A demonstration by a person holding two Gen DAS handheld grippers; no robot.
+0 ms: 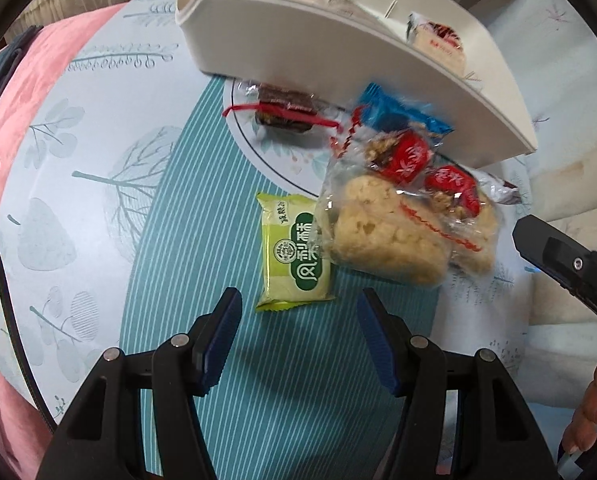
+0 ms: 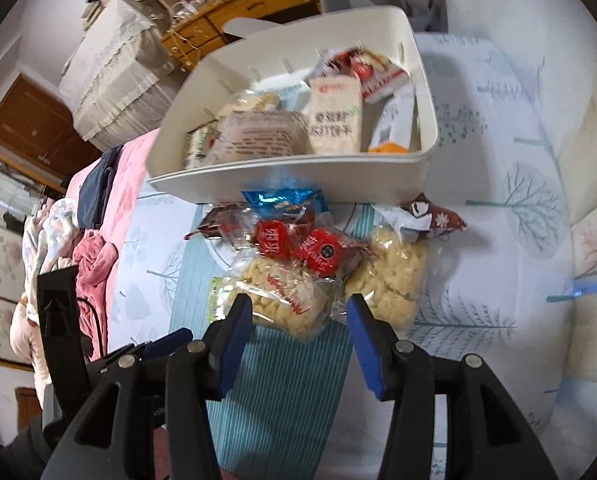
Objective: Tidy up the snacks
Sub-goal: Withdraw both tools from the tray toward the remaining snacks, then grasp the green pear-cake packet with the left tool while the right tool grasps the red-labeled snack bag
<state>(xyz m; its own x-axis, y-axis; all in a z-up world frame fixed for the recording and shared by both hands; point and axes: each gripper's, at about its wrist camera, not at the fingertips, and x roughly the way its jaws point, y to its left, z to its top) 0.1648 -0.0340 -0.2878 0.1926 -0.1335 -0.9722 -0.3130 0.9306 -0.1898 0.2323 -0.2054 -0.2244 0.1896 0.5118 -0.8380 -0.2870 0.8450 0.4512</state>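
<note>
A white bin (image 1: 298, 40) (image 2: 338, 176) holds several wrapped snacks. In front of it on the table lies a pile: two clear bags of pale puffed cakes (image 1: 382, 232) (image 2: 286, 296), red-wrapped sweets (image 1: 410, 156) (image 2: 298, 244), a blue packet (image 1: 394, 110) (image 2: 282, 198), a dark brown cake with a red tie (image 1: 286, 114) and a brown wrapper (image 2: 434, 216). A green packet (image 1: 294, 256) lies apart, just ahead of my left gripper (image 1: 298, 316), which is open and empty. My right gripper (image 2: 298, 312) is open, its tips at either side of the nearer puffed-cake bag.
The table wears a pale tree-print cloth with a teal striped patch (image 1: 218, 200). A pink bedspread (image 1: 30, 104) lies to the left. The right gripper's body (image 1: 570, 264) shows at the right of the left wrist view. A wooden desk (image 2: 238, 12) stands behind.
</note>
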